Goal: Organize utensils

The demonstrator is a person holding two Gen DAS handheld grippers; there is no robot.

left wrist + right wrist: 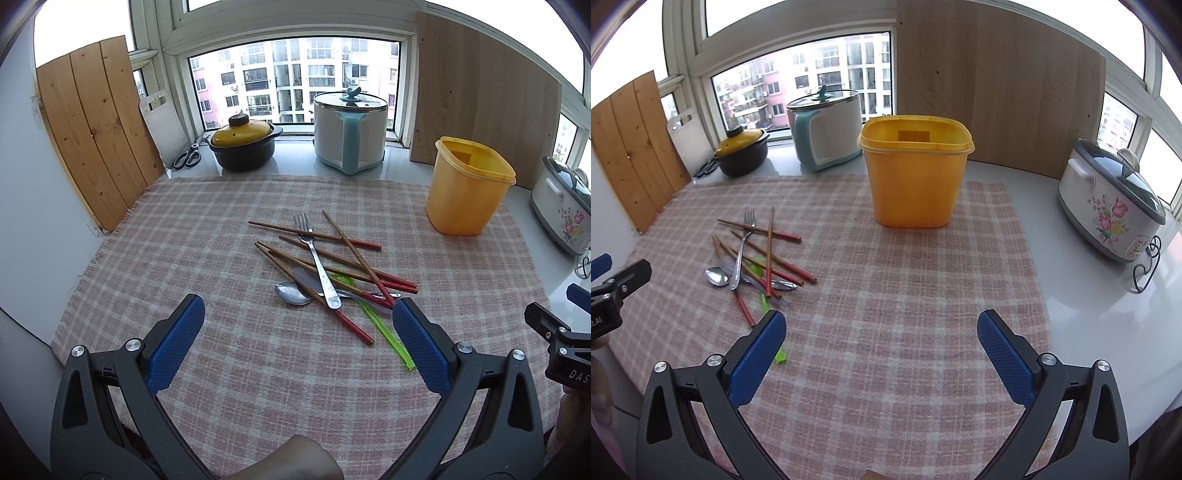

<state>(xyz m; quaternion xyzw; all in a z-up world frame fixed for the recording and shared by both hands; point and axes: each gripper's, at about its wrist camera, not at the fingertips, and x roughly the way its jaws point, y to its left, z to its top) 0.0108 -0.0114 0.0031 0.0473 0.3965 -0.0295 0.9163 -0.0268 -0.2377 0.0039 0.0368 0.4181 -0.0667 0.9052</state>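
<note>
Wooden chopsticks [332, 254] cross the fork [317, 258]; my left gripper [297, 325] and right gripper [881, 332] gape empty; grabbing one stick may drag the pile.

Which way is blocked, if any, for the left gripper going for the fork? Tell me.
Probably none. The left gripper is open and empty, and the fork lies on top of the chopsticks right ahead, nothing over it.

Left gripper [298, 325] spread wide above the checked cloth [184, 240] — fork [317, 262] atop crossed chopsticks [332, 254].
</note>
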